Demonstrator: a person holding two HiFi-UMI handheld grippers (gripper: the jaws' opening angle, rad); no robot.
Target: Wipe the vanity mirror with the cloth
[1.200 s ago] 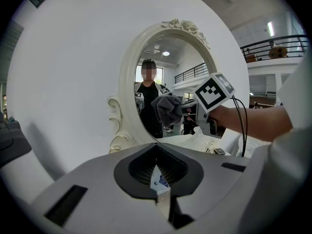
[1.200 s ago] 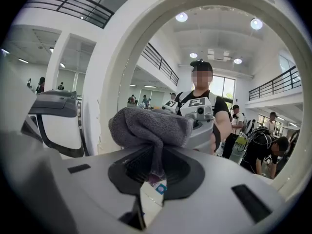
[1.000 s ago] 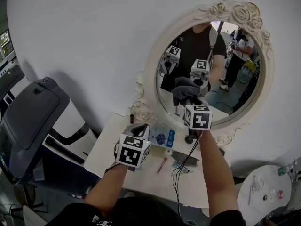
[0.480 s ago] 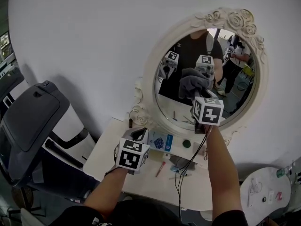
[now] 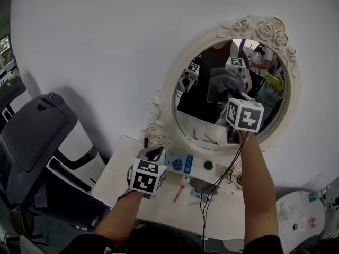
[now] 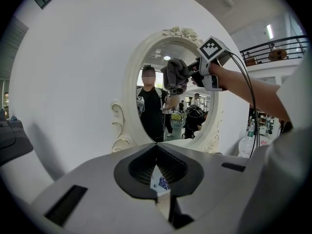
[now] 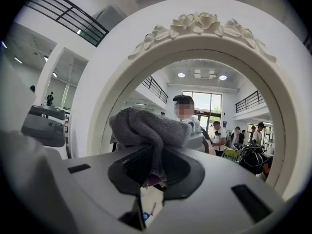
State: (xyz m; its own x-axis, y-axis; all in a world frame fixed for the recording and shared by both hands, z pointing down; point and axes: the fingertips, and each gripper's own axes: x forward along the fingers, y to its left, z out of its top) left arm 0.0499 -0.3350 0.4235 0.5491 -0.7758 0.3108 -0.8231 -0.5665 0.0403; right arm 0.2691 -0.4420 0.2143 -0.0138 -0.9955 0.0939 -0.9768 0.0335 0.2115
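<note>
- Vanity mirror, oval with a cream rose-carved frame [image 5: 198, 115], hangs on the white wall above the worktop.
- The grey terry cloth [image 7: 146, 128] is pinched in the closed right claw [image 7: 152, 177] and held to the upper glass, near 12 o'clock.
- Wiping looks to be mid-course; no smears show, so what remains is unclear.
- The left claw [image 6: 158, 177] is closed and empty, idling at 7 o'clock.
- The white worktop [image 5: 122, 168] carries a small blue box [image 5: 180, 163].
- A busy hall shows in the reflection.

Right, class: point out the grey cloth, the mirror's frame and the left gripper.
grey cloth [image 7: 146, 128]: right gripper view, bunched top fold.
mirror frame [image 7: 202, 22]: right gripper view, rose crest.
left gripper [image 6: 156, 152]: left gripper view, between jaw tips.
</note>
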